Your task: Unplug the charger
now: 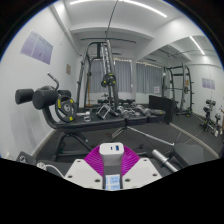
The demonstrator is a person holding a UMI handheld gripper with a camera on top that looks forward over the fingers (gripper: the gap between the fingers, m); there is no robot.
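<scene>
Gripper view, single frame. The hand-held gripper (113,168) sits at 6 o'clock, fingers pointing forward into a gym room. Magenta pads (97,160) show on the inner faces of both fingers. Between them is a small white block, the charger (112,151), with a darker mark on its front face. Both pads lie against its sides with no visible gap, so the gripper is closed on the charger. A second white part (114,181) shows lower between the fingers; cannot tell whether it belongs to the charger or to the gripper body.

No socket or cable can be made out around the charger. No brand or lettering is readable on it.

Beyond the fingers, toward 12 o'clock: a cable machine frame (101,75) in front of windows. At 9 o'clock: a black padded bench (45,103) with roller pads. At 2 to 3 o'clock: a dark rack (176,85) against the far wall. At 10 o'clock: a poster (38,47) on the wall, its text too small to read. Ceiling light strips (140,8) run across 12 to 1 o'clock. The floor (150,135) is dark.
</scene>
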